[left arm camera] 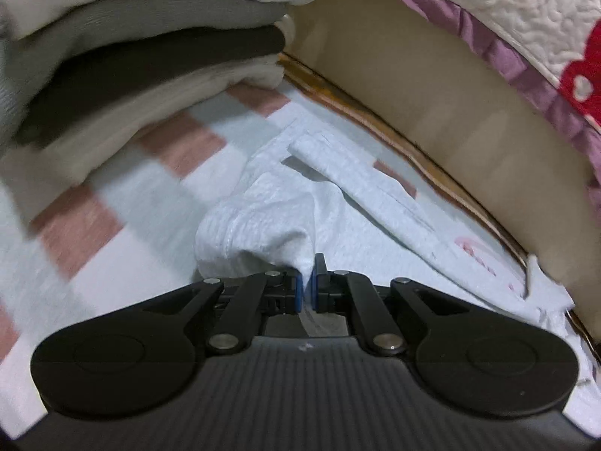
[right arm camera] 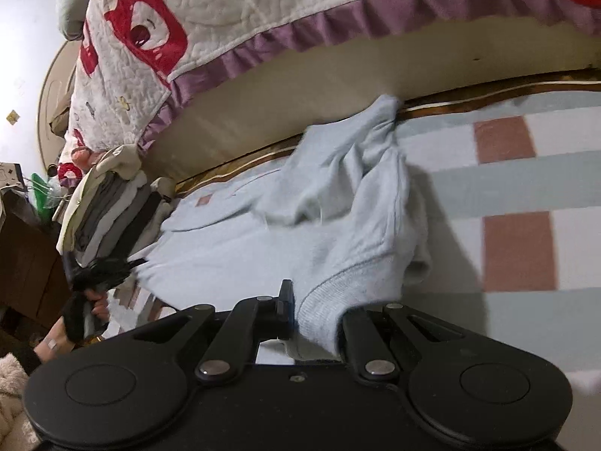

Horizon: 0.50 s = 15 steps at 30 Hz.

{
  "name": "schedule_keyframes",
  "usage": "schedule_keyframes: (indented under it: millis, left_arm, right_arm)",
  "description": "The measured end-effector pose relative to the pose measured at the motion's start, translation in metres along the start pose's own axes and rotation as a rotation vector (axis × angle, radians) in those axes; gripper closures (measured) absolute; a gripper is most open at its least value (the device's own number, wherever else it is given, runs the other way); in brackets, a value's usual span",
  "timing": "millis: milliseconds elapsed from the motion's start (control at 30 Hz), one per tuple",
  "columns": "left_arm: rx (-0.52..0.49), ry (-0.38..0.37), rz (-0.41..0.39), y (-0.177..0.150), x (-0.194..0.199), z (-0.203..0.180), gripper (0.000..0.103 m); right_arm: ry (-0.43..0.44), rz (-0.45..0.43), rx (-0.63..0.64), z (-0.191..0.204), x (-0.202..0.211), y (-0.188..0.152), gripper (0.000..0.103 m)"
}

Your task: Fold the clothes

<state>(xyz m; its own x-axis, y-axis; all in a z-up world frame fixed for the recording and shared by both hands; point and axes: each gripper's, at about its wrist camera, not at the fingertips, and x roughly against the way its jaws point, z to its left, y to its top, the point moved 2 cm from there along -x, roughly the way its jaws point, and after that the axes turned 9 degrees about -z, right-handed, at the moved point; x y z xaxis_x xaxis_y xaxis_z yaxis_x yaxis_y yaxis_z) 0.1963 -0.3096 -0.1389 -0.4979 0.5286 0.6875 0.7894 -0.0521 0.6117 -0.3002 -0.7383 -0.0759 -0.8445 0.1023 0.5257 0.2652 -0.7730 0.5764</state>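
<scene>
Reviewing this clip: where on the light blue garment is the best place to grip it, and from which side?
Grip the light blue garment at its thick ribbed edge, coming in low from the near side. The right gripper and left gripper already pinch bunched folds there.

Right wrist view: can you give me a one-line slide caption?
Right tool shut on the ribbed hem of a pale blue sweater spread over a checked blanket, beside a stack of folded clothes.

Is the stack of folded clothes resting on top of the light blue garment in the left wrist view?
No, the stack sits on the checked cover beside the garment, apart from it.
</scene>
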Motion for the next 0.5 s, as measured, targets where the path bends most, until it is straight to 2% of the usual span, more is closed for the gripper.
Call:
schedule_keyframes:
  millis: [100, 200, 267, 333, 400, 500]
  left_arm:
    - [-0.048, -0.014, 0.042, -0.015, 0.026, 0.006, 0.099]
    - [-0.047, -0.011, 0.059, -0.037, 0.039, 0.017, 0.099]
    - [-0.042, -0.007, 0.067, -0.052, 0.047, 0.025, 0.099]
    - [-0.038, -0.003, 0.076, -0.067, 0.054, 0.033, 0.098]
    - [-0.046, -0.007, 0.057, -0.065, 0.066, 0.028, 0.099]
    - [-0.12, 0.005, 0.044, -0.06, 0.074, 0.017, 0.098]
  right_arm:
    - [-0.035, 0.07, 0.013, -0.006, 0.024, -0.01, 0.097]
    - [-0.091, 0.162, 0.001, -0.024, 0.041, -0.038, 0.097]
    - [-0.137, 0.203, -0.004, -0.034, 0.039, -0.054, 0.097]
    - [-0.16, 0.203, 0.002, -0.039, 0.032, -0.059, 0.097]
    - [-0.172, 0.198, 0.019, -0.039, 0.029, -0.06, 0.097]
    - [-0.175, 0.212, 0.081, -0.034, 0.032, -0.06, 0.097]
